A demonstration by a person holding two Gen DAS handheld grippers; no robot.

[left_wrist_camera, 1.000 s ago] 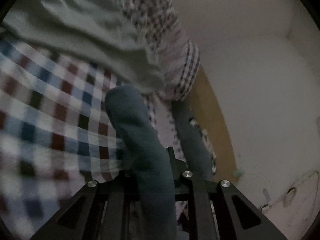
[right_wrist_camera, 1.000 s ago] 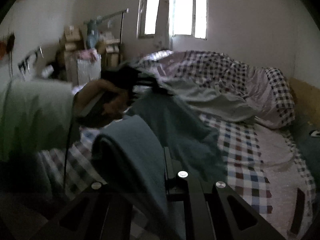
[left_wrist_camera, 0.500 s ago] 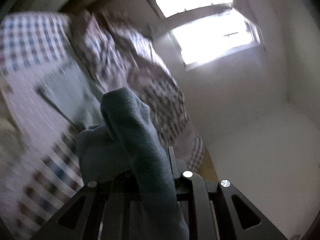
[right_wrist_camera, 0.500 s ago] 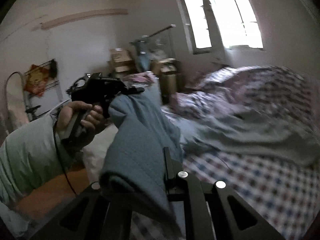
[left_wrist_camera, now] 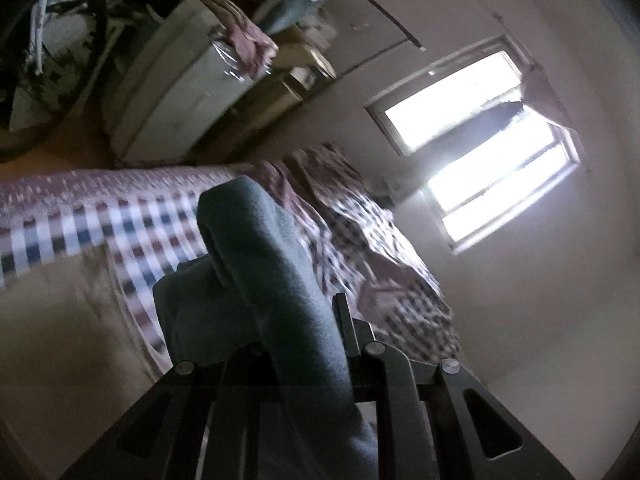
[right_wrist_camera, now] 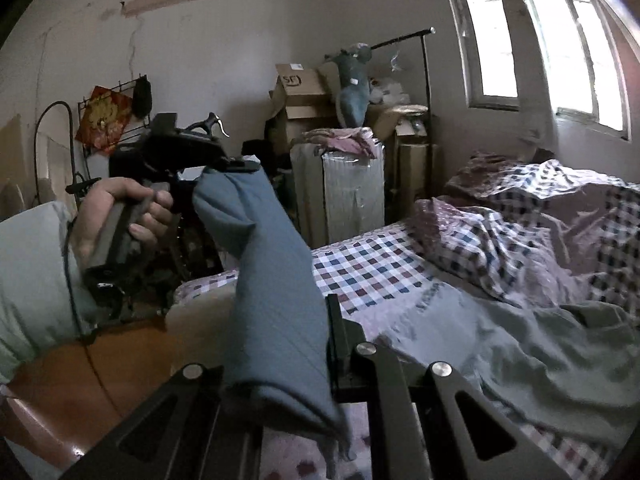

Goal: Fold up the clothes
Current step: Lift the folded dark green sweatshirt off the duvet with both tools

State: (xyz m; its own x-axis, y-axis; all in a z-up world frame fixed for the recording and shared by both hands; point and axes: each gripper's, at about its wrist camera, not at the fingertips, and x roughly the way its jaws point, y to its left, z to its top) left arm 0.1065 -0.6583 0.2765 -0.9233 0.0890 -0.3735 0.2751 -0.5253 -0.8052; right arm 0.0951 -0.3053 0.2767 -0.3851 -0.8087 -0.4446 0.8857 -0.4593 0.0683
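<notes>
A blue-grey garment (right_wrist_camera: 272, 280) is stretched in the air between my two grippers, above the near corner of the bed. My right gripper (right_wrist_camera: 304, 344) is shut on one end of it. My left gripper (right_wrist_camera: 228, 168), held in a hand at the left of the right wrist view, is shut on the other end. In the left wrist view the same garment (left_wrist_camera: 276, 280) drapes over my left gripper (left_wrist_camera: 312, 344) and hides the fingers. A pale green garment (right_wrist_camera: 520, 352) lies spread on the bed.
The bed has a checked sheet (right_wrist_camera: 372, 268) and a rumpled checked quilt (right_wrist_camera: 560, 216) at the far side. A wrapped cabinet (right_wrist_camera: 352, 200), cardboard boxes (right_wrist_camera: 304, 96) and a clothes rail (right_wrist_camera: 424, 72) stand by the wall. A window (right_wrist_camera: 560, 40) is at the right.
Both grippers have lifted the blue-grey garment up off the bed and swung left toward the room's cluttered corner. The left wrist view turned from the sheet to the window and cabinet.
</notes>
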